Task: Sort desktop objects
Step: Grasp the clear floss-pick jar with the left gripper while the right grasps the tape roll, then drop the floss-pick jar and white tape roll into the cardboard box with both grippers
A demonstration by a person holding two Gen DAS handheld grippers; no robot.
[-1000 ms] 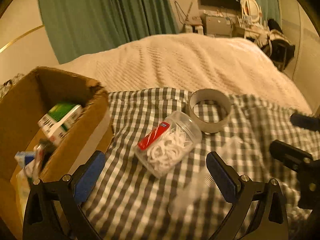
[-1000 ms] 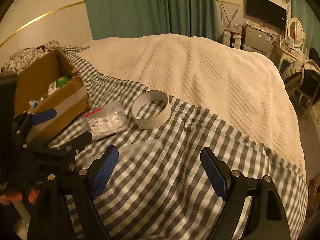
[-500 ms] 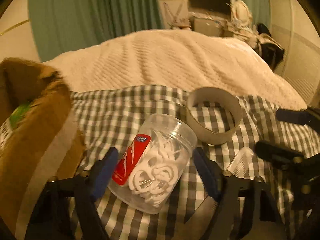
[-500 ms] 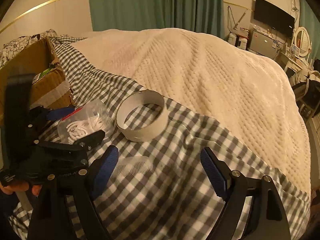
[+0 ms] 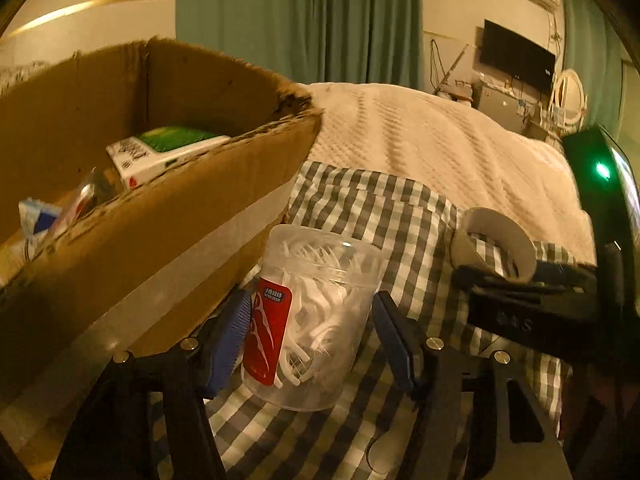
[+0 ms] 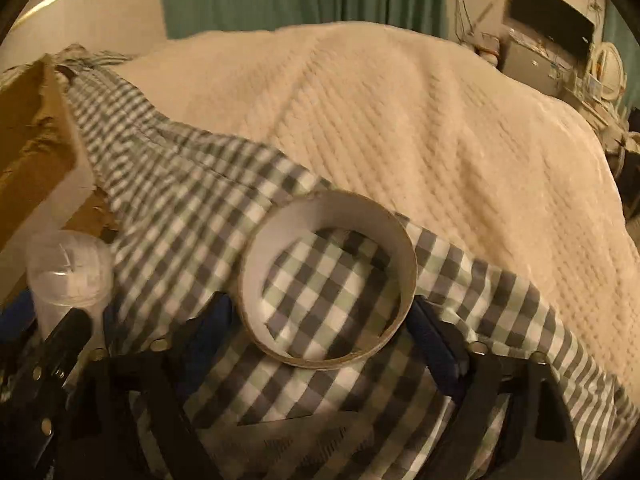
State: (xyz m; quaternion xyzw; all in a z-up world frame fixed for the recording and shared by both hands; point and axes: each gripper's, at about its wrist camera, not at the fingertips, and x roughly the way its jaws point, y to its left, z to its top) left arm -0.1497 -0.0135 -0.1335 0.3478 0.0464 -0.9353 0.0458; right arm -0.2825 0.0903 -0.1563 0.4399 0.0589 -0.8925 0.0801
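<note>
Both grippers straddling targets on the checked cloth [image 6: 192, 184], jaws closing, neither clearly clamped.

Left gripper [image 5: 312, 332]: blue pads either side of the clear floss-pick jar [image 5: 316, 312]; the left pad looks to be at the jar wall, the right pad has a thin gap, so contact is uncertain. The jar stands just beside the cardboard box [image 5: 160, 240]. Its red label carries small print, unreadable at this blur. Right gripper [image 6: 324, 328]: jaws wide, tape ring [image 6: 328, 280] lying flat between them, pads near its sides but apart from it. Only the left view sees into the box: a green-and-white carton [image 5: 160, 152], with writing too small to read. Only the right view shows checked fabric through the ring's centre.
</note>
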